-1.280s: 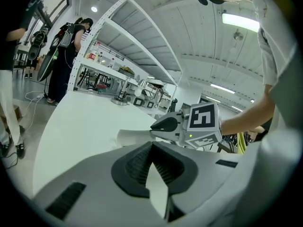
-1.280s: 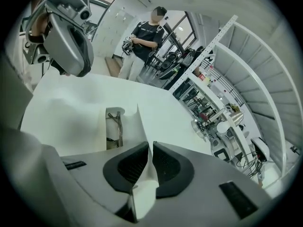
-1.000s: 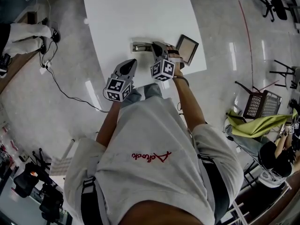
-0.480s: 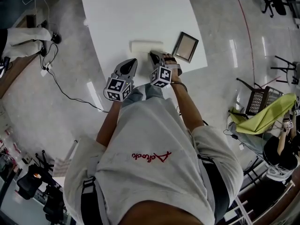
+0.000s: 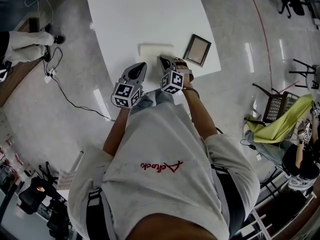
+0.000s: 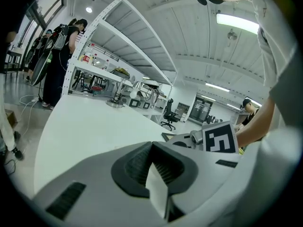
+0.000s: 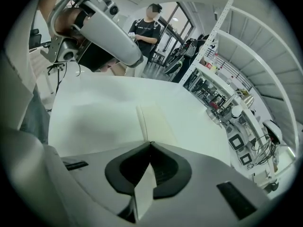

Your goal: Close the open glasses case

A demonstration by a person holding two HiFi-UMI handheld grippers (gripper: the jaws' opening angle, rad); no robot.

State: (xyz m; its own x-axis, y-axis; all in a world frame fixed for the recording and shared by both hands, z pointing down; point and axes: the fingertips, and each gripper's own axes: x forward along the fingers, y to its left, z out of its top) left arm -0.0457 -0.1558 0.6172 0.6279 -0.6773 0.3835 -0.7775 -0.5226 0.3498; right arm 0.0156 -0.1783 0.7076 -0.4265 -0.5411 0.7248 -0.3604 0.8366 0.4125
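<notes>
The glasses case [image 5: 156,50] is a pale cream box lying flat on the white table [image 5: 130,14] with its lid down. In the right gripper view the glasses case [image 7: 156,121] lies just past the jaw tips. My right gripper [image 5: 164,59] hovers at the case's near edge, jaws shut and holding nothing. My left gripper [image 5: 140,66] hangs over the table's near edge to the left of the case, shut and holding nothing. In the left gripper view the right gripper's marker cube [image 6: 219,137] shows at the right.
A small dark-framed picture frame [image 5: 198,50] lies to the right of the case near the table's corner. Cables [image 5: 65,91] run over the floor at the left. A person [image 7: 144,30] stands beyond the table, with shelving [image 7: 236,93] behind.
One second ago the case stood open with my right gripper over it. Its lid is now down and the right gripper has drawn back toward the table's near edge. The left gripper has barely moved.
</notes>
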